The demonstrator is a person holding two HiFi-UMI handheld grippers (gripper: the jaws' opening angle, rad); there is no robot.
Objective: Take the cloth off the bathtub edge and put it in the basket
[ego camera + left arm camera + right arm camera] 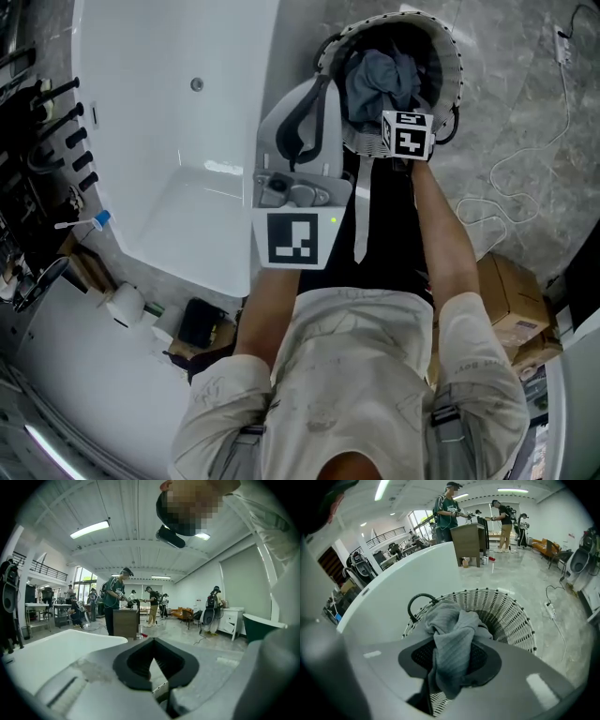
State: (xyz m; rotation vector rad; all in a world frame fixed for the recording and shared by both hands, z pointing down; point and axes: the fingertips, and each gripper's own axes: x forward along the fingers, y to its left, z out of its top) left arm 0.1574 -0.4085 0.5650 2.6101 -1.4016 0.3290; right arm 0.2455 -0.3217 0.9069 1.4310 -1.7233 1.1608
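The right gripper (451, 643) is clamped on the cloth (454, 634): both dark pads press against the grey ribbed fabric, which is bunched between them and bulges out past the jaw tips. In the head view, the cloth (382, 77) lies within the outline of the basket (452, 58) rim, with the right gripper's marker cube just at the near rim. Whether the fabric touches the basket's floor cannot be determined. The cloth is clear of the bathtub (169, 122) edge. The basket is a white woven type with a dark rim and a dark loop handle (417, 603). It stands on the grey stone floor (525, 84), just beside the bathtub's outer wall. The left gripper (153, 643) is clenched with nothing between its pads. Its jaw tips meet, leaving only a narrow gap behind them. In the head view it is held in front of the person's body, between the bathtub and the basket. A white cable (525, 159) runs across the floor to the right of the basket, and a cardboard box (506, 291) sits near the person's right arm.
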